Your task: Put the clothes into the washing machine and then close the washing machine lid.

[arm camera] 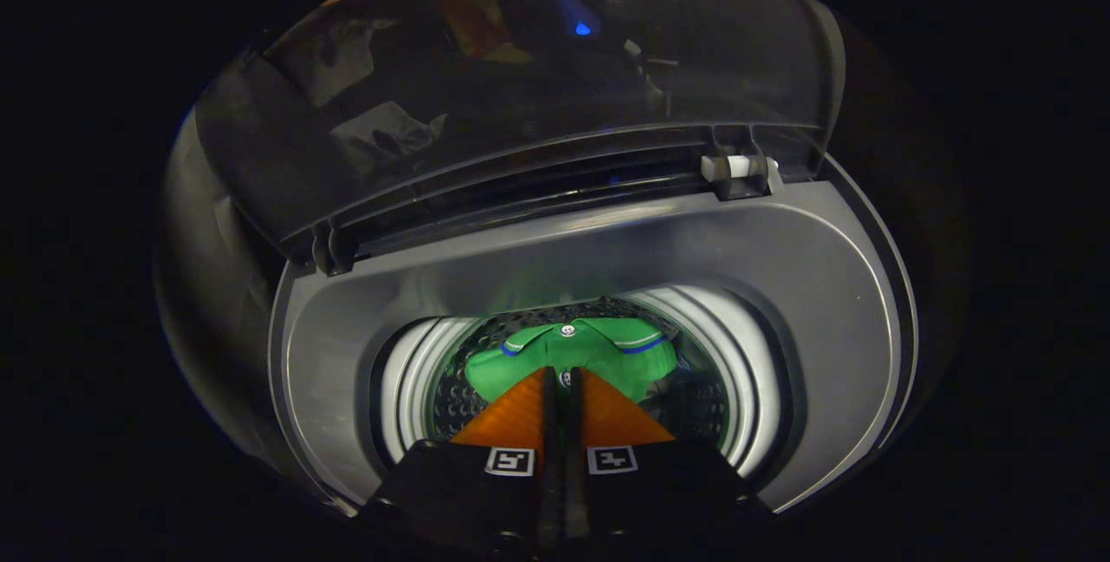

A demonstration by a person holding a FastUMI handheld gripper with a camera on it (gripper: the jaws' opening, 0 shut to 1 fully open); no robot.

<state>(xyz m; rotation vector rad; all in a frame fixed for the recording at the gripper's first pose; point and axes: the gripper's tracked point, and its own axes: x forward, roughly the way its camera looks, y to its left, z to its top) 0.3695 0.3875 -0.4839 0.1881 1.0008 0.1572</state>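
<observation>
My gripper [563, 374] points down into the open top of the washing machine [607, 258]. Its two orange fingers [512, 419] stand almost together, with only a thin dark slit between them. At their tips is a green polo shirt [520, 362] with a blue-and-white striped collar and white buttons; the fingers pinch its placket. The shirt spreads just beyond the fingertips, inside the mouth of the perforated metal drum [455, 401]. The dark see-through lid [520, 85] stands raised behind the opening.
A grey plastic top panel surrounds the drum opening, with a white ring [408, 371] lining its mouth. The lid hangs on hinges at the back, one with a white pin [735, 166]. All around the machine it is dark.
</observation>
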